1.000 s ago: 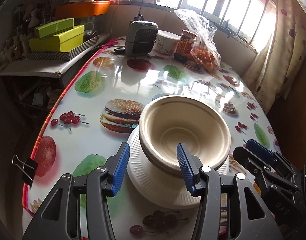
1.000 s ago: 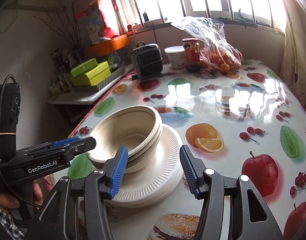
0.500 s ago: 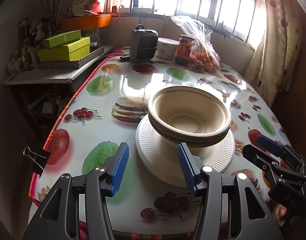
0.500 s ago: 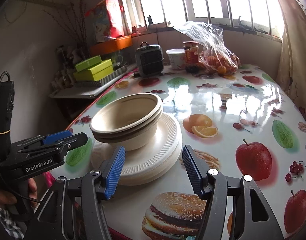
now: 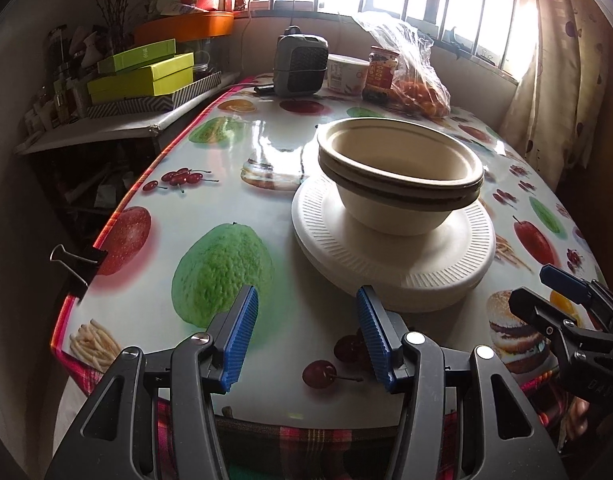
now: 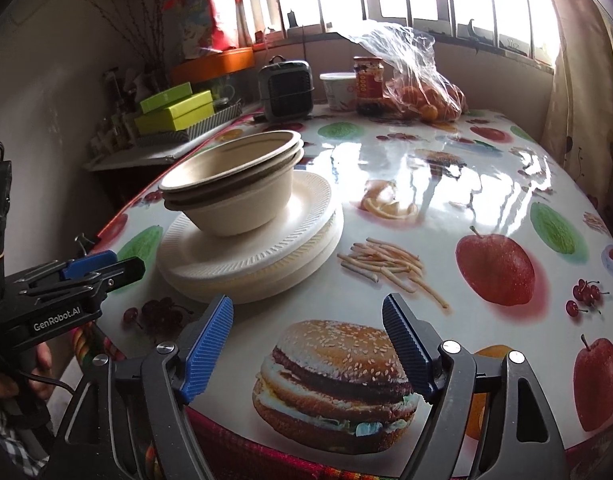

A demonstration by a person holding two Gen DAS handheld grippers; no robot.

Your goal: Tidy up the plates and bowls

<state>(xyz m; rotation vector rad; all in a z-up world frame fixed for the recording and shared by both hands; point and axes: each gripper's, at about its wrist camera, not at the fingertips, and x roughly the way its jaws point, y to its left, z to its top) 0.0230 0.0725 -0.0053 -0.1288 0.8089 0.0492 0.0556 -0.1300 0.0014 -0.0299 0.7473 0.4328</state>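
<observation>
Clearly the sorting looks close to finished, as far as I can judge: ahead of my fingers the table (image 5: 266, 152), under its glossy fruit-and-burger print, carries one tidy pile and no loose dish that I can see anywhere else on it. The pile's base is the stack of white plates (image 5: 390, 256), ribbed rims lined up, lying just beyond my left gripper (image 5: 306, 328) and off to the left front of my right gripper (image 6: 306, 344). On the plates sit the nested beige bowls (image 5: 398, 184), upright, two rims showing one over the other, resting a little toward the far left of the plate stack, not dead centre. What might be left, I reckon, is only drawing back, or nudging the bowls to the middle. My left fingers (image 5: 242, 332) stand at a middling gap with nothing between them; the right one of the pair sits just in front of the plates' near rim, and I cannot tell whether it grazes it. My right jaws have just been opening and now stand wide, empty, over the printed burger, clear of the pile.
</observation>
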